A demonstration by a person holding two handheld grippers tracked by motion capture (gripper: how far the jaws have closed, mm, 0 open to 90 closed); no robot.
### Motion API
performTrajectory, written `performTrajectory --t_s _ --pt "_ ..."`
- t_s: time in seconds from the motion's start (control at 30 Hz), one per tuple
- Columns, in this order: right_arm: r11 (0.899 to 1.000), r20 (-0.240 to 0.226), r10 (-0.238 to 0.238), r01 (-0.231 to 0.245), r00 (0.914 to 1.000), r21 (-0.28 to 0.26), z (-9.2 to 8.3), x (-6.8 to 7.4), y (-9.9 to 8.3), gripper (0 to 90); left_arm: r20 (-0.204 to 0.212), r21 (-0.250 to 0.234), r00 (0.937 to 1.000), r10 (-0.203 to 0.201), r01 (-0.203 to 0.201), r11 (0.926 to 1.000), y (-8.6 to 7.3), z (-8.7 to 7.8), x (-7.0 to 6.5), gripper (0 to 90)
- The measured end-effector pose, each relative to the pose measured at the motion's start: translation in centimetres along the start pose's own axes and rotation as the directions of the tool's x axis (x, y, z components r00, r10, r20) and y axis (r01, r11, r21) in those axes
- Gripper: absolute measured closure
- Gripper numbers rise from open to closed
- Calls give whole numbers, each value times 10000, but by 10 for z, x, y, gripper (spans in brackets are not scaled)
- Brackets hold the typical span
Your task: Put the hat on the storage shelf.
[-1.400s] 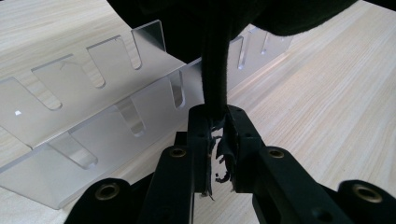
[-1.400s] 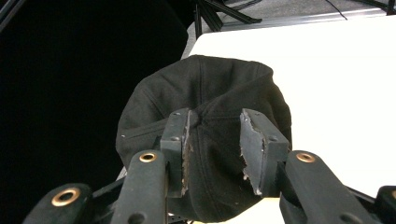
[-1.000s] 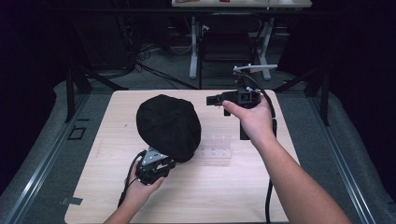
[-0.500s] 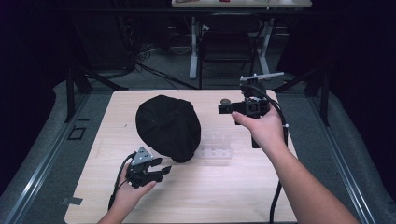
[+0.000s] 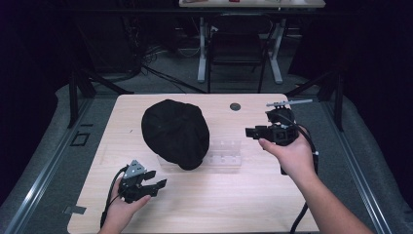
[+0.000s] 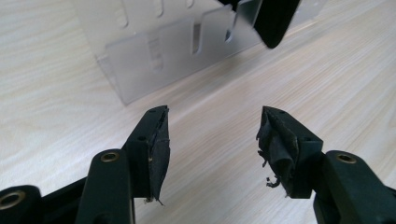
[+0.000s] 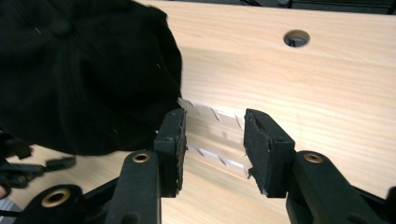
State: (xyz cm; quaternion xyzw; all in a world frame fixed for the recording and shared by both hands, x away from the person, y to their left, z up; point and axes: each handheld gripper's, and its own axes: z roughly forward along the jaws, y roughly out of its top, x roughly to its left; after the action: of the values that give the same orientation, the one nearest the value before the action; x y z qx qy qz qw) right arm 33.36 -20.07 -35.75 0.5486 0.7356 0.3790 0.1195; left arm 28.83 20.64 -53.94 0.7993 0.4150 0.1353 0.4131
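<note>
The black cap [image 5: 176, 132] covers the left end of the clear plastic rack [image 5: 225, 155], so how far the rack runs beneath it cannot be told; in the left gripper view the rack [image 6: 177, 51] is cut by the top edge, and the cap's brim [image 6: 275, 21] shows as a cropped dark corner; in the right gripper view the cap [image 7: 79, 70] runs off the left and top edges, and the rack [image 7: 212, 135] is partly screened by that gripper's own jaws; the desk's [image 5: 214, 204] near edge is cut by the frame bottom.
</note>
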Motion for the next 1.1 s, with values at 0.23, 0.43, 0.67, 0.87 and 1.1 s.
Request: performTrajectory --t_s 0.23,0.43,0.67,0.87,1.1 --pt "10000 267 48 -48 9996 -20 5 -13 -37 596 -173 -16 9997 -194 194 9998 -11 3 7 435" --pt "9994 719 -314 323 9969 -103 12 -18 -67 603 -257 101 9996 -104 107 9999 -15 6 9 435" --pt "9993 1178 -295 318 9926 -172 19 -25 -100 606 -257 129 9996 88 -84 9999 -15 6 8 435" --pt "9990 1687 -398 425 9849 -124 27 -34 -125 605 -289 96 9995 109 -106 9999 -16 7 8 435" --pt "9995 1826 -151 200 9831 -249 35 -42 -153 602 -332 143 9993 141 -136 9998 -18 8 9 435"
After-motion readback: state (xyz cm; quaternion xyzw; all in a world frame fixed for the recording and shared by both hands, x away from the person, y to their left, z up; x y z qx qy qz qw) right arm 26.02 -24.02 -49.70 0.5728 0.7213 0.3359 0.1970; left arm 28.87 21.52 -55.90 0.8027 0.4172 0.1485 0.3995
